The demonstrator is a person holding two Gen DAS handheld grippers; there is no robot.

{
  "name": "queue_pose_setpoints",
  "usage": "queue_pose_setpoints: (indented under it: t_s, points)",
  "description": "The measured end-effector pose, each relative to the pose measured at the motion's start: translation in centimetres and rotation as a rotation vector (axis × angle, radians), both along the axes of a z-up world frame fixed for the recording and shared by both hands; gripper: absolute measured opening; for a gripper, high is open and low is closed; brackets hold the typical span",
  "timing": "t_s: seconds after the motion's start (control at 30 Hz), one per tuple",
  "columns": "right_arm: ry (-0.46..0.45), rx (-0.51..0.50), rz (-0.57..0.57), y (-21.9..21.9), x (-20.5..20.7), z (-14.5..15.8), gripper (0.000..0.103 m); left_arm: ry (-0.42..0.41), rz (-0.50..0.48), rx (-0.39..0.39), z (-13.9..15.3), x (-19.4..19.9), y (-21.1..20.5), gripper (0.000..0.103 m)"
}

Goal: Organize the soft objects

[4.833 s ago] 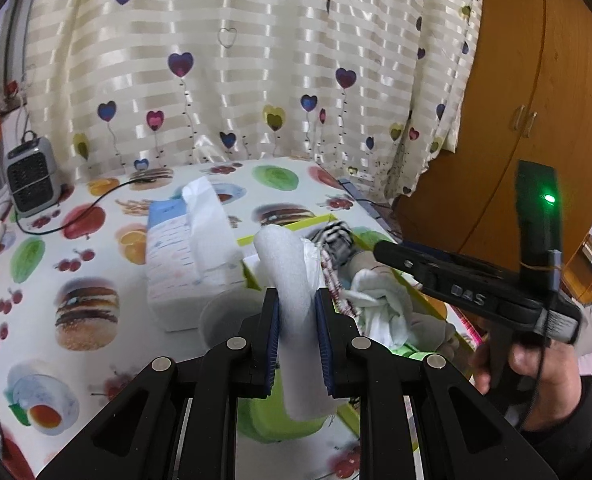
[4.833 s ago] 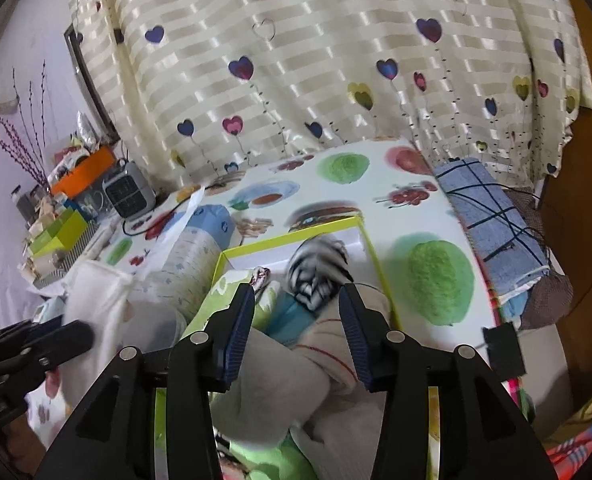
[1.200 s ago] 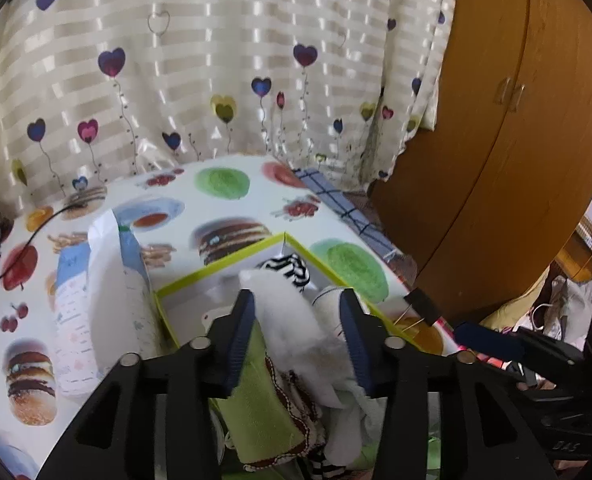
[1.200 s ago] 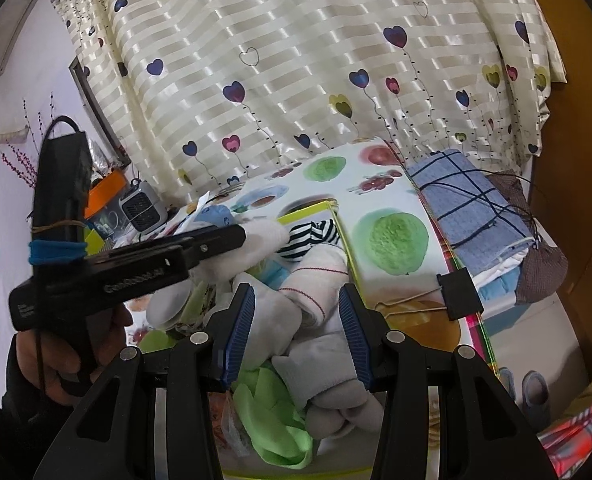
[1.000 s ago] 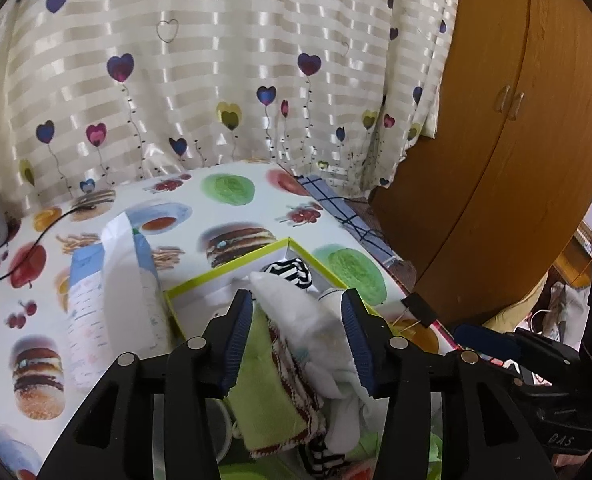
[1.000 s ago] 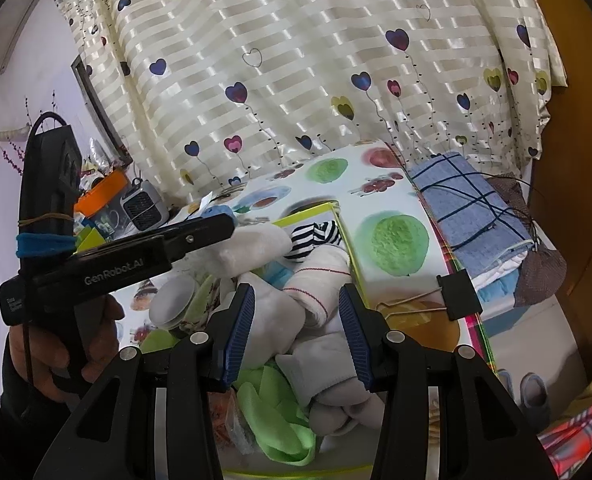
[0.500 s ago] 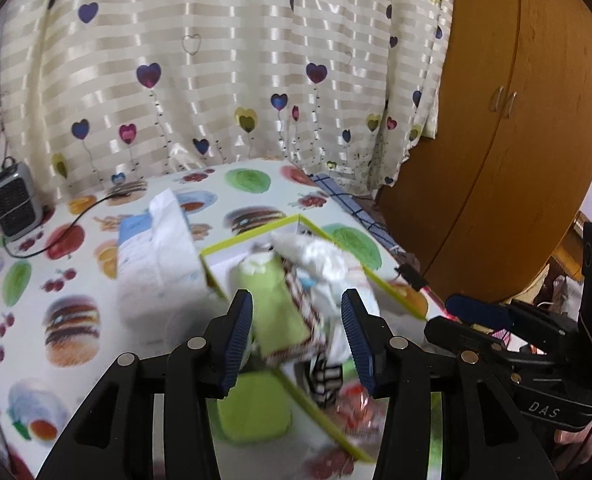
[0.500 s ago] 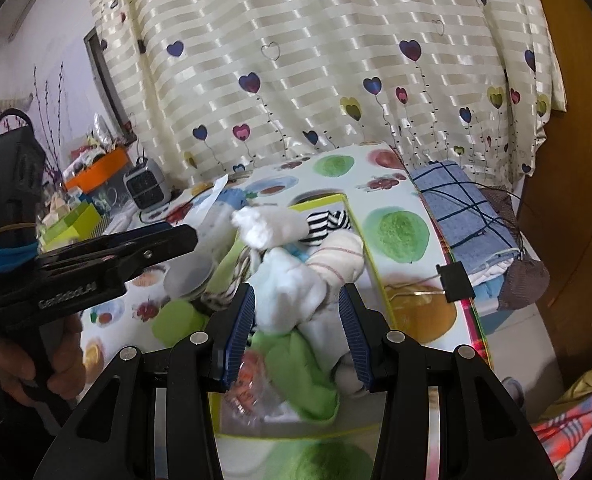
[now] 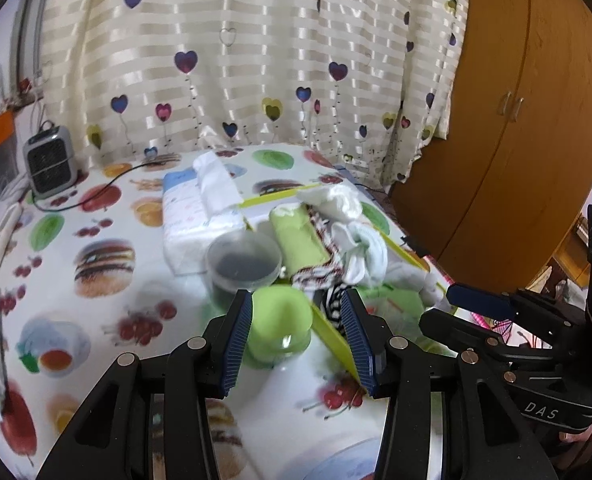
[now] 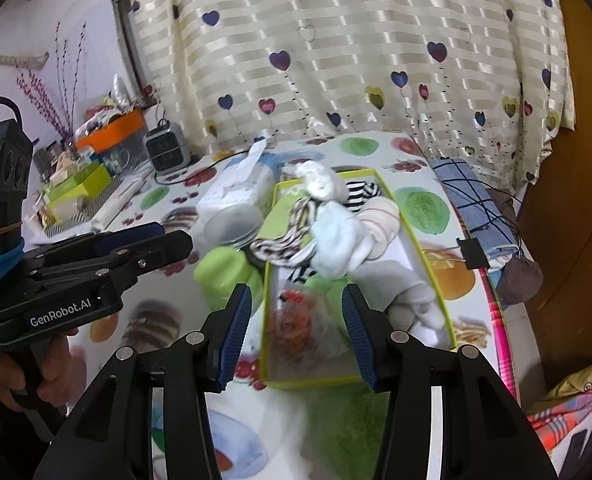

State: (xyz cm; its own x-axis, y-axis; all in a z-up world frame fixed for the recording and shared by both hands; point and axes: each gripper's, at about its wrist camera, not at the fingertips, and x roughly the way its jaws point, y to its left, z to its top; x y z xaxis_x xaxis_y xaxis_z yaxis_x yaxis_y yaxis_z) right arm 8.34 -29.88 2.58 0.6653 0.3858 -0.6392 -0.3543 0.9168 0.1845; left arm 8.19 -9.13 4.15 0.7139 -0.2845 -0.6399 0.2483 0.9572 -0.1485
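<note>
A yellow-green rimmed box (image 10: 430, 260) on the fruit-print table is piled with soft things: white socks (image 10: 342, 240), a striped sock (image 10: 362, 192), a green cloth (image 9: 298, 238) and a grey sock (image 10: 406, 292). The box also shows in the left wrist view (image 9: 406, 254). My left gripper (image 9: 298, 338) is open and empty, held above a green cup (image 9: 280, 320) beside the box. My right gripper (image 10: 296, 330) is open and empty, above the box's near end.
A tissue pack (image 9: 198, 212) and a clear plastic tub (image 9: 242, 260) stand left of the box. A small grey heater (image 9: 50, 166) stands at the back left. A folded blue cloth (image 10: 474, 200) and a binder clip (image 10: 472, 254) lie at the table's right edge by the wooden wardrobe (image 9: 516, 120).
My left gripper let go of the white sock onto the box pile, opened and drew back from the box. My right gripper also drew back, staying open.
</note>
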Motion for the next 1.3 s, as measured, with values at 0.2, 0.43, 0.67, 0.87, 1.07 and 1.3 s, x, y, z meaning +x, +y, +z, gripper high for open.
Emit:
queue_pose_setpoints:
  t_s: [0.2, 0.43, 0.67, 0.87, 1.07, 1.3]
  points:
    - [0.011, -0.021, 0.011, 1.2, -0.8, -0.3, 0.048, 0.011, 0.03, 0.002, -0.9, -1.3, 1.2, 0.045]
    - [0.024, -0.037, 0.035, 2.4, -1.3, -0.9, 0.048, 0.02, 0.041, 0.013, -1.8, -2.1, 1.5, 0.045]
    - [0.024, -0.048, 0.048, 3.1, -1.8, -1.0, 0.048, 0.038, 0.043, 0.005, -2.4, -2.5, 1.7, 0.045]
    - [0.019, -0.053, 0.05, 3.4, -2.4, -0.9, 0.048, 0.043, 0.036, 0.003, -2.5, -2.8, 1.7, 0.045]
    - [0.017, -0.054, 0.051, 3.5, -2.8, -0.8, 0.048, 0.044, 0.025, 0.014, -2.6, -3.4, 1.4, 0.045]
    - [0.018, -0.054, 0.05, 3.4, -2.9, -0.8, 0.048, 0.045, 0.018, 0.026, -2.6, -3.7, 1.0, 0.045]
